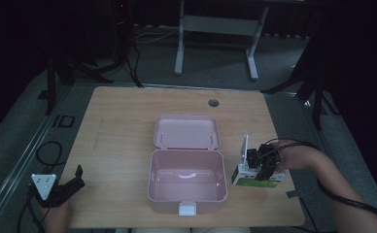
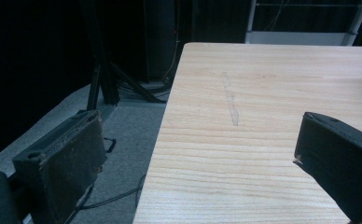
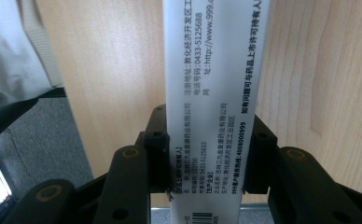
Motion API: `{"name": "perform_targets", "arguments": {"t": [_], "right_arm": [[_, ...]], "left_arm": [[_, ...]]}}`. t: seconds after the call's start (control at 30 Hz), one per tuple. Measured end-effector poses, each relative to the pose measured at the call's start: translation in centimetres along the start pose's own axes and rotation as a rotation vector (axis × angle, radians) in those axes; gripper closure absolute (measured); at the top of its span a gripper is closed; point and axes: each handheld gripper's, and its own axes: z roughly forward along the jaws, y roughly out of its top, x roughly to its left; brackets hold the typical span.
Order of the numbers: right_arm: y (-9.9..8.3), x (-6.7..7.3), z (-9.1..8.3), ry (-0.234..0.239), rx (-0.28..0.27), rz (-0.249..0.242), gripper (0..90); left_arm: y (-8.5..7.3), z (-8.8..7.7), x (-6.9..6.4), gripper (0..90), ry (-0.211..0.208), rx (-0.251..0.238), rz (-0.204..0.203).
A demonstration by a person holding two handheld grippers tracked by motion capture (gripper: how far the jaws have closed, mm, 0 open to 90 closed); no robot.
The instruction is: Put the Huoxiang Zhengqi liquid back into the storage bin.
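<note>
A pink plastic case (image 1: 186, 187) stands open in the middle of the wooden table (image 1: 123, 116), its lid (image 1: 186, 131) laid back flat behind it. Right of the case, my right gripper (image 1: 263, 167) is shut on a white and green medicine box (image 1: 254, 178) that rests on the table. In the right gripper view the box's white printed side (image 3: 212, 93) runs up between the two jaws, which press on both of its sides. My left gripper (image 1: 70, 187) hangs over the table's front left corner, open with nothing between its fingers (image 2: 67, 168).
A round cable hole (image 1: 213, 103) sits near the table's far edge. Black stands and cables (image 1: 123, 58) crowd the floor at the back left, and a white table frame (image 1: 215, 29) stands behind. The table's left edge (image 2: 163, 135) drops to grey floor.
</note>
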Motion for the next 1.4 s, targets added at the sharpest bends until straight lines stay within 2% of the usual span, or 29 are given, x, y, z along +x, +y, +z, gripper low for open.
{"name": "perform_targets", "arguments": {"t": [0.2, 0.5, 0.77, 1.0, 1.4], "right_arm": [[-0.1, 0.9, -1.9, 0.014, 0.004, 0.014, 61.6], [-0.5, 2.4, -4.4, -0.001, 0.007, 0.016, 61.6], [-0.5, 3.4, -7.5, -0.010, -0.005, 0.033, 61.6], [0.2, 3.7, -9.7, -0.030, 0.000, 0.034, 61.7], [2.6, 3.5, -11.3, -0.030, -0.015, 0.019, 61.7]], "left_arm": [[0.0, 0.0, 0.0, 2.1, 0.000, 0.000, 0.000], [0.0, 0.0, 0.0, 2.1, 0.003, 0.000, -0.001], [0.0, 0.0, 0.0, 2.1, 0.004, 0.001, 0.001], [0.0, 0.0, 0.0, 2.1, 0.003, 0.000, -0.002], [0.0, 0.0, 0.1, 2.1, 0.001, 0.000, -0.006]]}}
